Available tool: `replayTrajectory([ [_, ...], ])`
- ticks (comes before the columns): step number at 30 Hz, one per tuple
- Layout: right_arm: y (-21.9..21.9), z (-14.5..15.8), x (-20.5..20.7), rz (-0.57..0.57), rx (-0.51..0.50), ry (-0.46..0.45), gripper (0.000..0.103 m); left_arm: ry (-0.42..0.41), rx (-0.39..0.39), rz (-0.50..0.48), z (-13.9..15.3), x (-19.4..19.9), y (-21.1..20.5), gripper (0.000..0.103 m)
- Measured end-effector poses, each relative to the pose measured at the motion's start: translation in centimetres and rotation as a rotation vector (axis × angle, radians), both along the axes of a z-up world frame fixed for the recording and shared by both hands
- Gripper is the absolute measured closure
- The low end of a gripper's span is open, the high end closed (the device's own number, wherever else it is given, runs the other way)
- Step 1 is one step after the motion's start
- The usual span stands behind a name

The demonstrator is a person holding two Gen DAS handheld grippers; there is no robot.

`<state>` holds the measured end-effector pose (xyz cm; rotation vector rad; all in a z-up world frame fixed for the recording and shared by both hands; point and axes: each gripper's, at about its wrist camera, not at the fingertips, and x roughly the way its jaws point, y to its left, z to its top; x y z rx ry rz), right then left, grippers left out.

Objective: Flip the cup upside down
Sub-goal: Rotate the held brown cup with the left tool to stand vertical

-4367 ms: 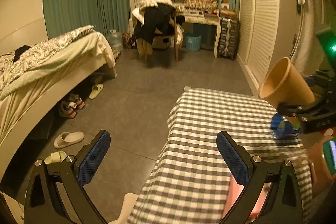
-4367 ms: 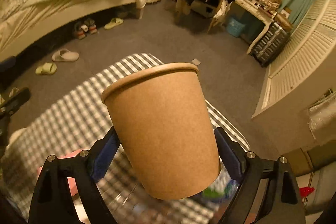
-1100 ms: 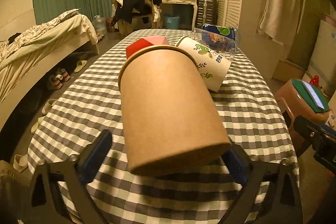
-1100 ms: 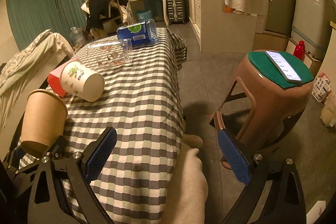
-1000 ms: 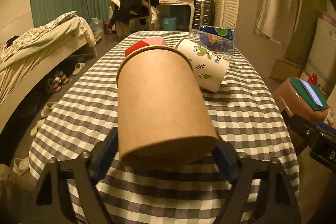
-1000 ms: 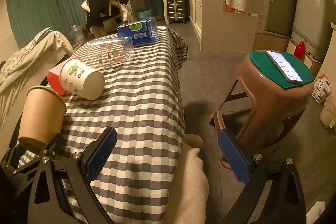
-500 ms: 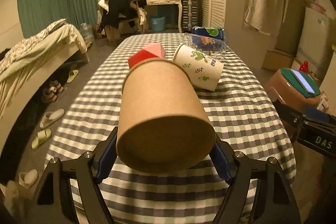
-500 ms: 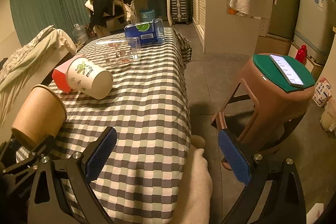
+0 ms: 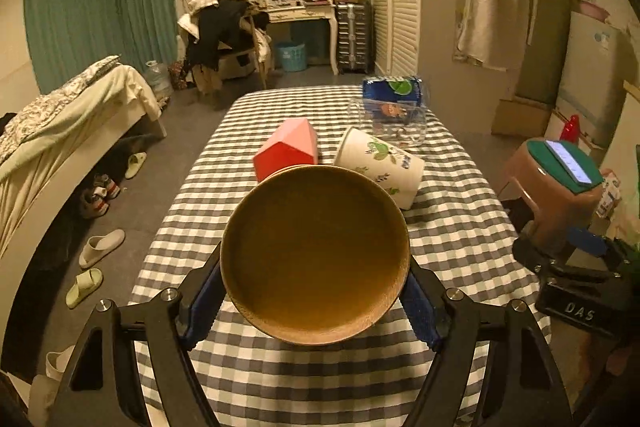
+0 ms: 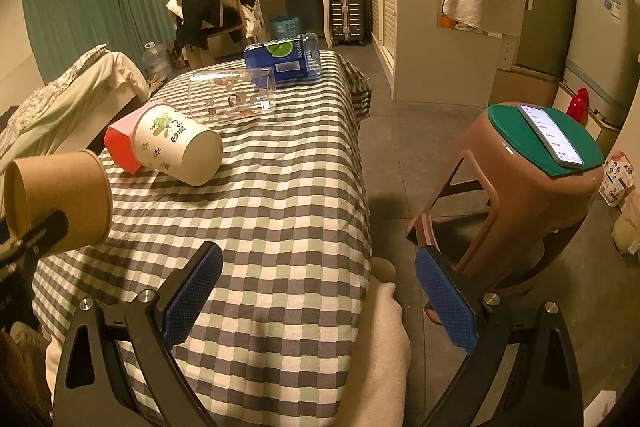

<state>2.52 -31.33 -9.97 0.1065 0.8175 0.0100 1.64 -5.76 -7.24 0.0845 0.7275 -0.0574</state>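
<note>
My left gripper [image 9: 314,303] is shut on a brown paper cup [image 9: 315,254] and holds it above the checkered table [image 9: 460,223]. The cup lies tipped over, its flat base facing the left wrist camera and its mouth pointing away. In the right wrist view the same cup [image 10: 60,199] hangs at the far left, on its side over the table's near-left edge. My right gripper [image 10: 318,291] is open and empty, off the table's near right corner.
On the table lie a white printed paper cup [image 10: 176,147], a red-pink box [image 10: 120,143], a clear glass [image 10: 232,99] and a blue-labelled bottle [image 10: 284,61]. A brown stool [image 10: 520,179] with a phone stands right of the table. A bed is at left.
The cup passed from my right gripper to my left. The left gripper closed on it and has tilted it so that the base now faces the camera. The right gripper stays open and apart.
</note>
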Motion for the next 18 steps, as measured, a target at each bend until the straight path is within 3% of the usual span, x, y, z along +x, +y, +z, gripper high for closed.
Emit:
replayTrajectory([
  [10, -0.1, -0.1, 0.7, -0.005, -0.007, 0.006, 0.006, 0.182, 0.040, -0.136, 0.5, -0.1, -0.1, 0.024],
  [13, -0.1, -0.3, 1.0, -0.008, -0.005, 0.008, 0.006, 0.193, 0.095, -0.163, 0.3, 0.1, -0.5, 0.024],
  [18, 0.1, -0.5, 1.5, -0.001, -0.006, 0.018, 0.006, 0.201, 0.099, -0.184, -0.7, 1.6, -1.5, 0.024],
])
